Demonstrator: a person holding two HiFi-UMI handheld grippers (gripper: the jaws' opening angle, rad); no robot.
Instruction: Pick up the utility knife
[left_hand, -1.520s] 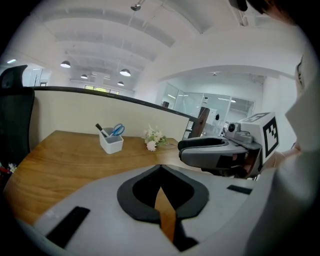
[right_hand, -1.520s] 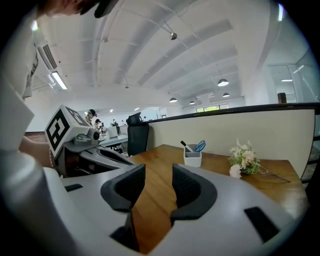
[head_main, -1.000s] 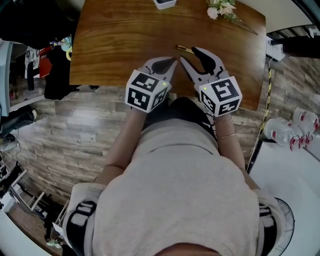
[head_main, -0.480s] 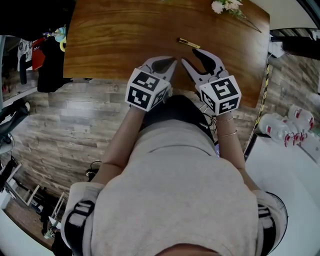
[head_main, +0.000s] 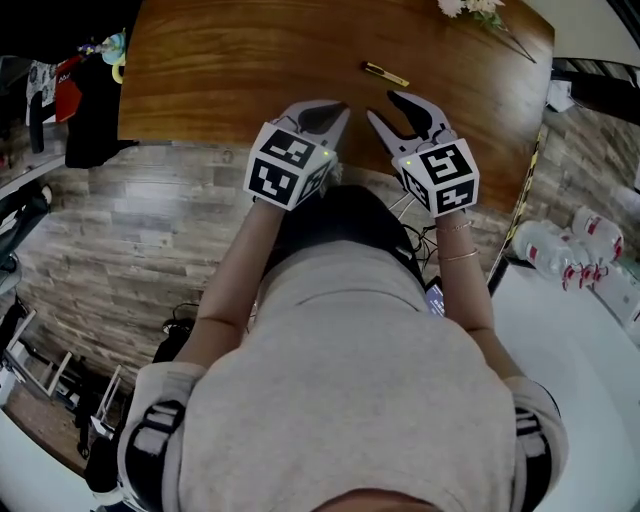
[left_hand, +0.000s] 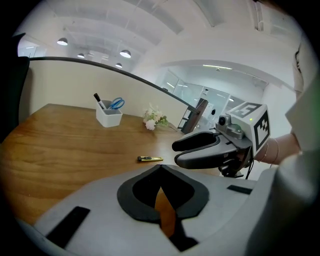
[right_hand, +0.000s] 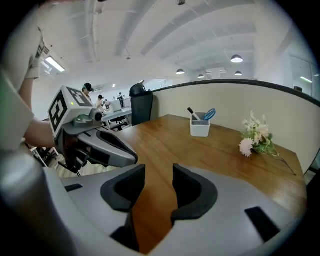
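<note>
Two grippers hovered side by side over the near edge of the wooden surface (head_main: 220, 60), neither touching anything. The left gripper (head_main: 336, 109) had its fingers clenched, tips meeting with nothing between them; its own view showed only a sliver of wood through the gap lower down. The right gripper (head_main: 385, 108) had its fingers released, parted with bare wood showing between them in its own view.

The utility knife (head_main: 385, 73), yellow and black, lay flat on the surface beyond both grippers, apart from each, nearer the right one in the head view. From the left gripper view the utility knife (left_hand: 150, 159) sat ahead of the closed tips and slightly to their left, with the right gripper (left_hand: 182, 152) reaching in from the right side.

Farther back stood a white pen holder (left_hand: 109, 117) containing a marker and blue scissors, and a small bunch of pale flowers (right_hand: 256, 134) lay near the far edge.
</note>
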